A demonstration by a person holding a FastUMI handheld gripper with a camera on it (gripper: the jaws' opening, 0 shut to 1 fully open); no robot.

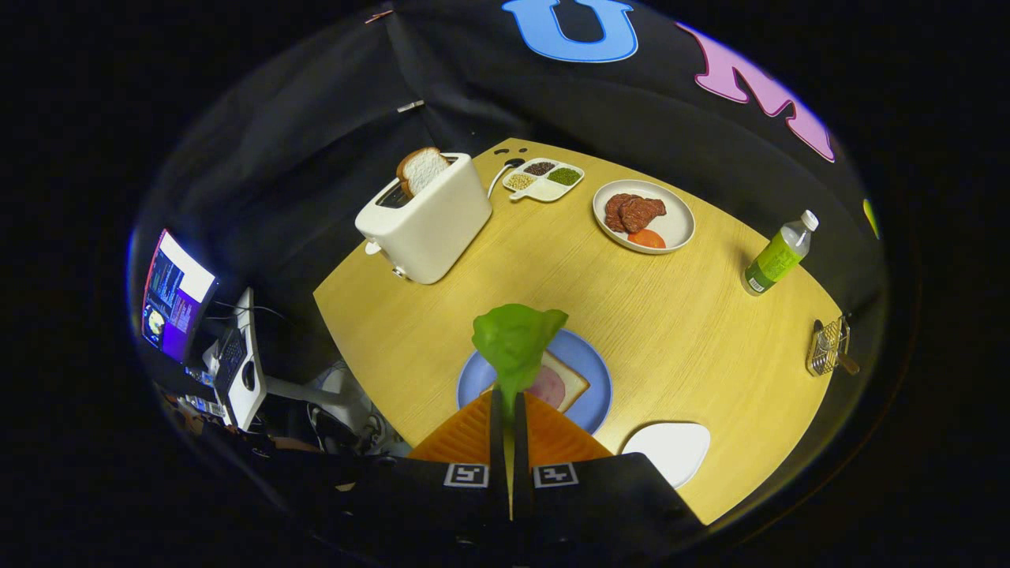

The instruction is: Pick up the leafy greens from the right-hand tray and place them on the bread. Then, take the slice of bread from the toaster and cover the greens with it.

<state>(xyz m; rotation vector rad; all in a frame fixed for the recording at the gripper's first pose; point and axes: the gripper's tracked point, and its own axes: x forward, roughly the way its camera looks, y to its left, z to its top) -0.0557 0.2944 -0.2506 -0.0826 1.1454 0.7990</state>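
My gripper (509, 406) is shut on a leafy green (514, 343), which sticks up from between the fingertips. Right beneath it lies a blue plate (593, 402) bearing a slice of bread (570, 381) topped with a pink slice of ham (547, 386); the leaf hides part of both. Far beyond the fingers, at the table's back left, a white toaster (426, 221) holds a slice of bread (422, 170) poking out of its slot.
A white plate (678, 229) with meat and tomato sits at the back right, a divided dish (544, 180) of grains behind it. A green bottle (777, 256) and wire holder (828, 347) stand right. An empty white tray (671, 450) lies beside my fingers. A monitor (173, 296) sits off-table, left.
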